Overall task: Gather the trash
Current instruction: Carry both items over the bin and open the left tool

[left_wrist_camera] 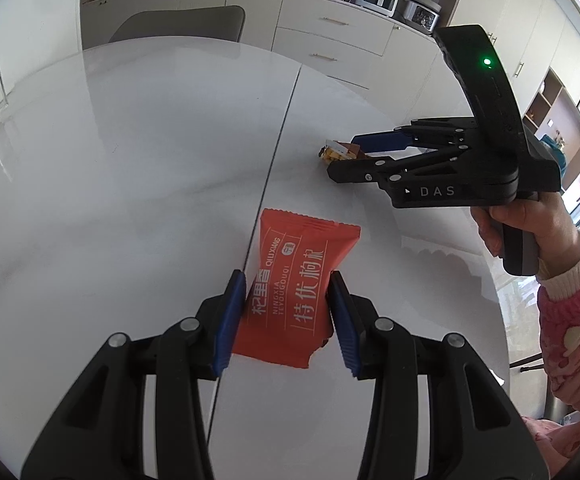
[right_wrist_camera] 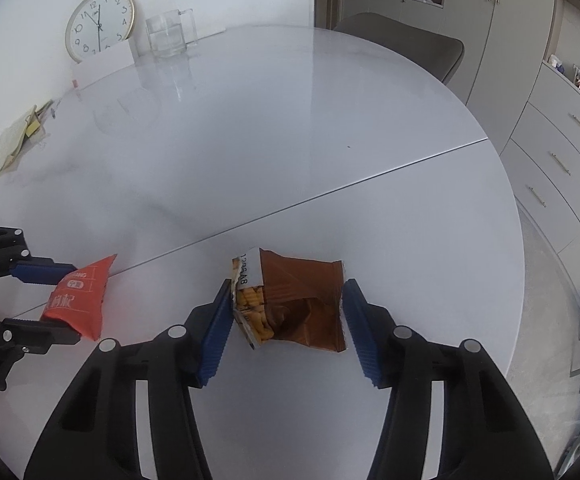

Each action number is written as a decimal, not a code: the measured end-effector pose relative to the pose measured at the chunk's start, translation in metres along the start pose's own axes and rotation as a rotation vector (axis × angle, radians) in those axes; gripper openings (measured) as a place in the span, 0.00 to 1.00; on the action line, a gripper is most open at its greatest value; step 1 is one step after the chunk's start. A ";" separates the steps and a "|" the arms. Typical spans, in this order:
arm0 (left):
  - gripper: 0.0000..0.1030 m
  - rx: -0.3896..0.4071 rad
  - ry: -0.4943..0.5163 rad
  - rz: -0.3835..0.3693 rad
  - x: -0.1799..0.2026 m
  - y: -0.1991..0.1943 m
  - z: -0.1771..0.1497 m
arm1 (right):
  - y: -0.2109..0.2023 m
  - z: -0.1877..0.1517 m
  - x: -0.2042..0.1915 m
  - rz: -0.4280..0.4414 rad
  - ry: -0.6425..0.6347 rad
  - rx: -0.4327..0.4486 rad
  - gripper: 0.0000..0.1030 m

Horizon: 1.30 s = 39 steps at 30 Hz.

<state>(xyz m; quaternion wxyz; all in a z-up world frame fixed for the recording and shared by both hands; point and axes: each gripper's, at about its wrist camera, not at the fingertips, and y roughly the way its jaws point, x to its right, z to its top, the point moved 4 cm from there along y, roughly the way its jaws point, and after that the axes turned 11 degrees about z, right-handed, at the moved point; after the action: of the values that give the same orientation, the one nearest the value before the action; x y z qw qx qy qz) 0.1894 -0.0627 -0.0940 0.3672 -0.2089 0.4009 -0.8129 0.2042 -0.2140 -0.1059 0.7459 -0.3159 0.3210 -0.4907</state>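
Straddling both wrappers, nothing lifted yet. My left gripper (left_wrist_camera: 288, 304) narrow, pads touching red packet (left_wrist_camera: 290, 292) on table (left_wrist_camera: 130, 160) seam. Right gripper (right_wrist_camera: 286, 316) wide around brown wrapper (right_wrist_camera: 297, 304) near table's edge. No bin visible.

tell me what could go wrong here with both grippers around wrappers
The brown wrapper is torn open with yellow snack pieces showing, so squeezing or tilting it may spill them. The left gripper pinches the orange packet by its sides only; the thin, flat film could buckle or slip out on lifting.
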 end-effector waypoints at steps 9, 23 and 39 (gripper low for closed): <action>0.41 0.037 0.085 0.025 0.053 -0.031 -0.002 | -0.085 -0.043 -0.005 -0.031 0.010 0.108 0.53; 0.41 0.049 0.175 0.086 0.223 -0.053 -0.026 | -0.177 -0.192 0.057 -0.091 0.209 0.192 0.53; 0.41 -0.102 0.102 0.097 0.305 0.022 -0.068 | -0.168 -0.270 0.086 -0.035 0.327 0.185 0.53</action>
<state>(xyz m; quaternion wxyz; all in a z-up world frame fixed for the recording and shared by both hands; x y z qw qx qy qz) -0.0407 -0.2714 -0.1378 0.3742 -0.1661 0.4694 -0.7823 -0.0703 -0.3905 -0.1492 0.7009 -0.1675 0.3860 -0.5759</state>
